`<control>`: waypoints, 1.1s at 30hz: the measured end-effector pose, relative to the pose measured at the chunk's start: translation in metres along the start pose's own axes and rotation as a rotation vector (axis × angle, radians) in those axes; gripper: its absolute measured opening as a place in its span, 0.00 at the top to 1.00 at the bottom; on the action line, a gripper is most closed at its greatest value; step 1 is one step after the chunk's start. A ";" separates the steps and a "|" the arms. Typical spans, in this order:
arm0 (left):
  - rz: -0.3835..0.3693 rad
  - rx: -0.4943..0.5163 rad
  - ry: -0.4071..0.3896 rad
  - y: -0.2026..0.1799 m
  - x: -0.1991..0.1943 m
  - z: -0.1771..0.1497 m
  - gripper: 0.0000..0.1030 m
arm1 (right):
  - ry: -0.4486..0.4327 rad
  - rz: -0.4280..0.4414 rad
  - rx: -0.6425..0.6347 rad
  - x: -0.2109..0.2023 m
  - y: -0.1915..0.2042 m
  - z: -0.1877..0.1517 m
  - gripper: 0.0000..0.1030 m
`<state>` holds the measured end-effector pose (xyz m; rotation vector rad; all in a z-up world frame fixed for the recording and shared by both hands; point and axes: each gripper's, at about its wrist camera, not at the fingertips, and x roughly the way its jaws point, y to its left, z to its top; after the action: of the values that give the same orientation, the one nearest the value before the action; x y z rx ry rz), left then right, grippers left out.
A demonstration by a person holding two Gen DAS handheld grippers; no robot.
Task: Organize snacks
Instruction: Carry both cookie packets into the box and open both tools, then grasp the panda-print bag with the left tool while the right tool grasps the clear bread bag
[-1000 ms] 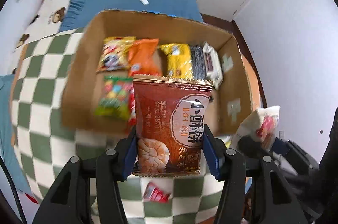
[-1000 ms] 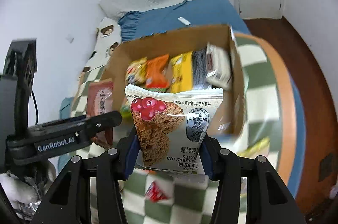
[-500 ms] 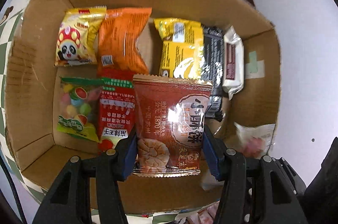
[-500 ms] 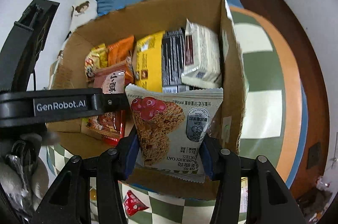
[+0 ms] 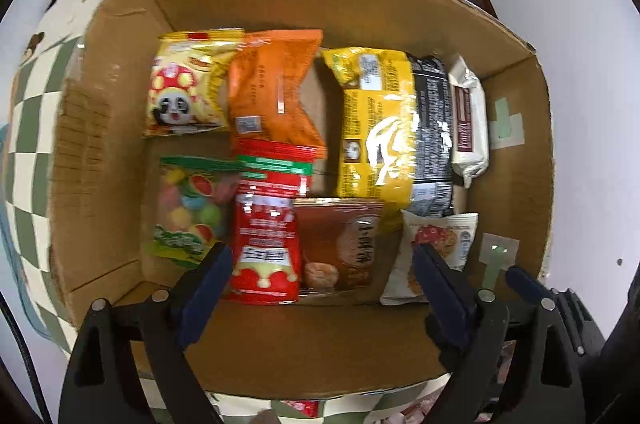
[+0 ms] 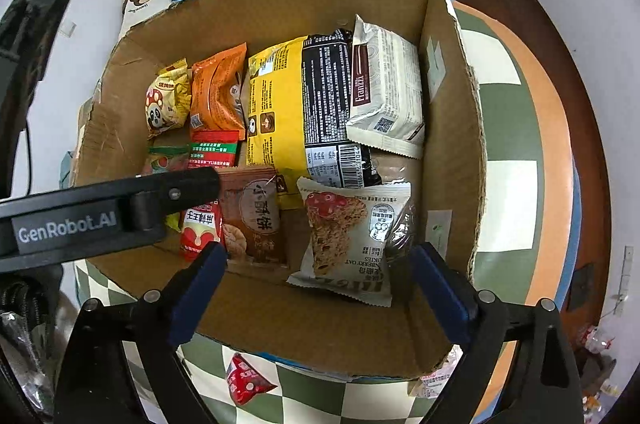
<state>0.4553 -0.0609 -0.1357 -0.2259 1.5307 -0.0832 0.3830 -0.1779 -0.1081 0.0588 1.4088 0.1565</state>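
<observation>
A cardboard box (image 5: 516, 184) (image 6: 452, 160) holds several snack packets. My left gripper (image 5: 322, 260) hangs over its near side with the jaws opening. The brown biscuit packet (image 5: 340, 248) (image 6: 252, 220) lies flat on the box floor below them, free of the pads. My right gripper (image 6: 320, 256) is beside it on the right, jaws opening too. The white cranberry oat cookie packet (image 6: 352, 236) (image 5: 436, 252) lies loose under it. One of the left gripper's fingers (image 6: 180, 190) crosses the right wrist view.
In the box lie a panda mushroom bag (image 5: 184, 88), an orange pack (image 5: 276, 88), a yellow-black bag (image 5: 384, 128), a white bar pack (image 5: 468, 120), a candy bag (image 5: 188, 208) and a red packet (image 5: 264, 248). Another red packet (image 6: 244, 378) lies on the checkered tablecloth (image 6: 504, 160).
Both grippers came down over the box and opened. The brown packet and the oat cookie packet dropped out of their grips onto the box floor.
</observation>
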 end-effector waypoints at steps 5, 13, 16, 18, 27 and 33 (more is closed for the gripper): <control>0.103 0.010 -0.077 0.016 -0.010 -0.009 0.11 | -0.024 -0.004 0.010 -0.007 -0.001 -0.005 0.06; 0.149 0.004 -0.189 0.045 -0.030 -0.043 0.11 | -0.103 -0.013 0.021 -0.031 -0.001 -0.016 0.06; 0.160 0.014 -0.245 0.049 -0.047 -0.061 0.11 | -0.141 -0.025 0.002 -0.042 0.004 -0.024 0.06; 0.161 0.015 -0.274 0.045 -0.054 -0.065 0.11 | -0.163 -0.033 -0.010 -0.050 0.008 -0.028 0.06; 0.162 0.046 -0.421 0.042 -0.109 -0.106 0.11 | -0.289 -0.043 -0.053 -0.091 0.025 -0.058 0.06; 0.155 0.059 -0.499 0.042 -0.138 -0.135 0.11 | -0.385 -0.057 -0.054 -0.125 0.027 -0.085 0.06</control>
<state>0.3116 -0.0060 -0.0121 -0.0715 1.0420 0.0490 0.2783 -0.1733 0.0045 0.0029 1.0205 0.1279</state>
